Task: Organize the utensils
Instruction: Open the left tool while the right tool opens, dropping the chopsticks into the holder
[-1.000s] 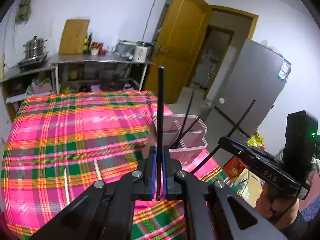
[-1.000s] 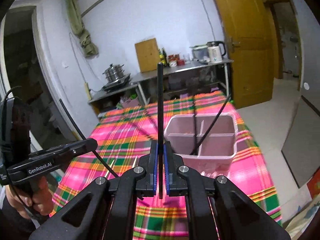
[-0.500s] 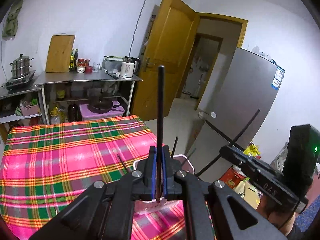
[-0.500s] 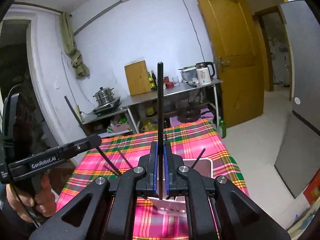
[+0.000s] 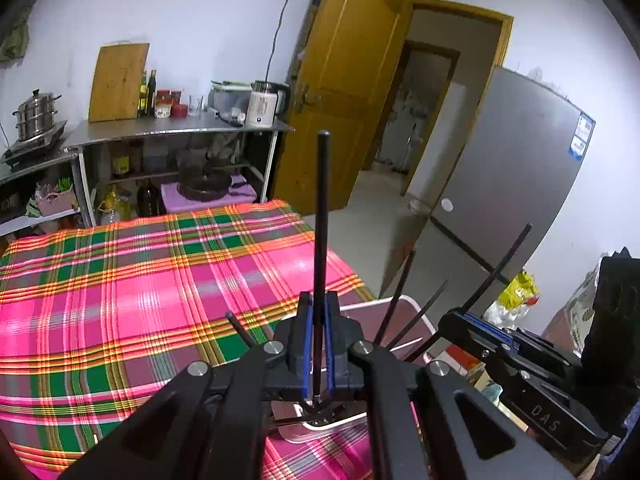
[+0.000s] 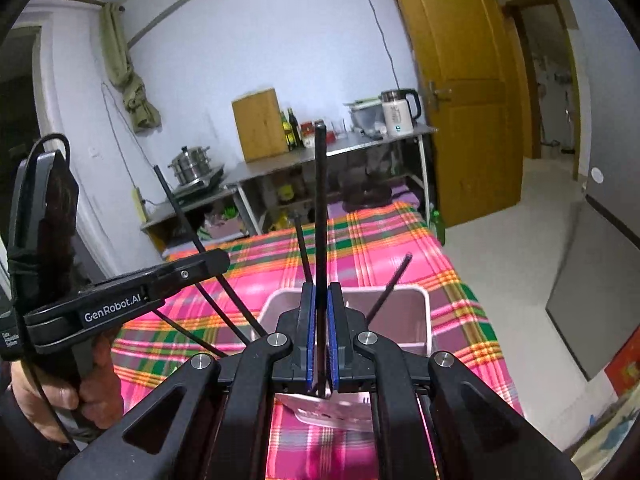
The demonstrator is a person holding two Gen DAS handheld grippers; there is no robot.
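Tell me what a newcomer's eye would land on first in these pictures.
First the loud pink and green plaid tablecloth that covers the table. Then the black chopstick standing upright in the shut left gripper, and its twin in the right gripper. Just beyond the grippers stands a pale pink utensil holder with more black chopsticks leaning in it.

The left gripper (image 5: 318,354) filled the lower centre of its own view, blue-padded fingers (image 5: 306,350) pressed nearly together on a thin black rod. The right gripper (image 6: 319,342) sat likewise, clamped at lower centre. A bare hand (image 6: 60,390) gripped the other handle at lower left.
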